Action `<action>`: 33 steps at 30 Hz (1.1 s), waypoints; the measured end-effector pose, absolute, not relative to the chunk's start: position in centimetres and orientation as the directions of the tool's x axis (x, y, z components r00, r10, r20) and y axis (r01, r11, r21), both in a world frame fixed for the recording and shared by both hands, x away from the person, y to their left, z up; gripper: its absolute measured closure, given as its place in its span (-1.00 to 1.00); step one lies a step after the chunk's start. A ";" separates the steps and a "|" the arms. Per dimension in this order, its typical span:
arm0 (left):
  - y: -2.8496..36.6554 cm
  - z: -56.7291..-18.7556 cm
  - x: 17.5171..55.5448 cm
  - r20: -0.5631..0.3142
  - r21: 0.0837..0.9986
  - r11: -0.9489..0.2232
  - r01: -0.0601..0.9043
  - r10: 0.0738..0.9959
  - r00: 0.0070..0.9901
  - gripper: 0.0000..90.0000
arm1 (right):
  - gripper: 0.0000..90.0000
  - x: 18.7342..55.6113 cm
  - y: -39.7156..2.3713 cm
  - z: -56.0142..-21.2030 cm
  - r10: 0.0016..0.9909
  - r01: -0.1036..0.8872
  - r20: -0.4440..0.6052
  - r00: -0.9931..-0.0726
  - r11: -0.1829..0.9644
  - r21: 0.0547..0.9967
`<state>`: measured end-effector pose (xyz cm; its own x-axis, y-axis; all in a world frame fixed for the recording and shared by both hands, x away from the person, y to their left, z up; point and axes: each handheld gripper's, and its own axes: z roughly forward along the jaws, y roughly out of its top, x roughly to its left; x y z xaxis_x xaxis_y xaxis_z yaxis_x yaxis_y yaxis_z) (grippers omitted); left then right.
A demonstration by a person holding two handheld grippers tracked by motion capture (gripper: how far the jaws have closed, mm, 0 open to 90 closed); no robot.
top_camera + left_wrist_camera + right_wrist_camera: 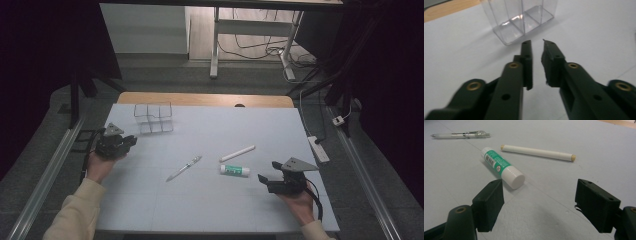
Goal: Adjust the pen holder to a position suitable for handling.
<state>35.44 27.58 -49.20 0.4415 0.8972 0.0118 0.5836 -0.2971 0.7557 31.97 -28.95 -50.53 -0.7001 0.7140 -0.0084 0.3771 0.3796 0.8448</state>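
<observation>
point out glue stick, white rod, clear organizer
glue stick (499,166), right gripper view, on its green label.
white rod (537,152), right gripper view, mid-length of the shaft.
clear organizer (520,22), left gripper view, on a middle divider wall.

Dim, dark-edged high view; soft, blurred near foregrounds in gripper views.

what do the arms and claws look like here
Both arms wear pale cream sleeves. Each hand holds a black two-jaw claw, left claw, right claw, with a grey three-cornered plate on top. Brass-coloured rivets stud the jaw arms, and a dark cable trails from the right one.
</observation>
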 end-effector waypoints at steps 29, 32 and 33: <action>30.1 -49.4 42.8 -0.014 0.696 -0.238 0.678 0.939 0.343 0.97 | -0.49 32.0 -29.2 -50.8 0.719 0.392 0.002 -0.695 0.377 0.839; 30.6 -49.6 43.2 -0.030 0.695 -0.225 0.683 0.940 0.340 0.97 | -0.49 32.0 -29.3 -50.8 0.722 0.397 0.003 -0.692 0.377 0.837; 30.6 -49.6 43.2 -0.030 0.695 -0.225 0.683 0.940 0.340 0.97 | -0.49 32.0 -29.3 -50.8 0.722 0.397 0.003 -0.692 0.377 0.837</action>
